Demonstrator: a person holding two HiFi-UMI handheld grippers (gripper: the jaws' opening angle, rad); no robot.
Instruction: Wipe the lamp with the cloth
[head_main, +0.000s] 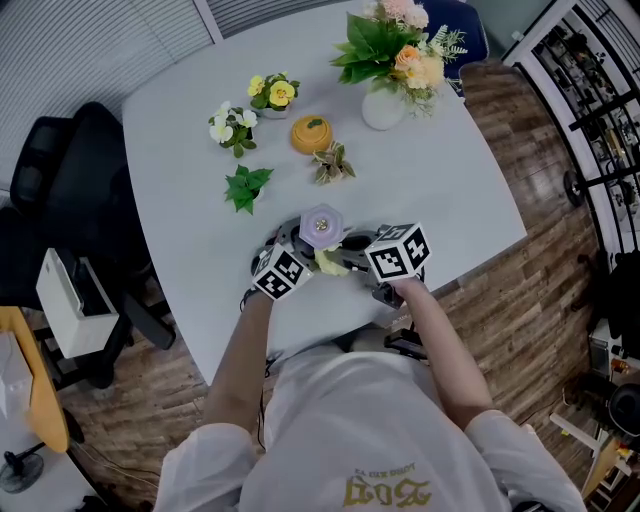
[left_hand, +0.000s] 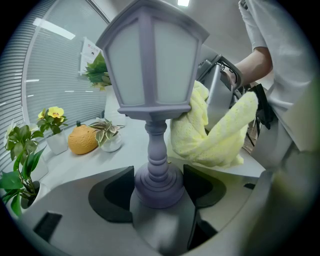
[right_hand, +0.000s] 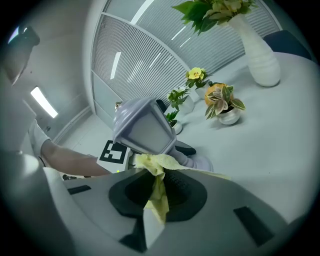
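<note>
One lantern lamp (head_main: 322, 227) stands near the front edge of the table (head_main: 470, 190). The left gripper (left_hand: 159, 187) clamps its base. The right gripper (right_hand: 157, 192) pinches one yellow cloth (right_hand: 159, 162) against the shade. Four potted plants (head_main: 245, 187), one orange ornament (head_main: 311, 133) and one flower vase (head_main: 383, 105) stand farther back, with open tabletop at both sides.

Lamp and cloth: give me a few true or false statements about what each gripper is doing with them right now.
1. The left gripper is shut on the base of the lamp. True.
2. The right gripper is open and empty. False: it is shut on the yellow cloth.
3. The cloth is pressed against the lamp's head. True.
4. The white vase of flowers stands between the two grippers. False: it stands at the far side of the table, well away from both grippers.
</note>
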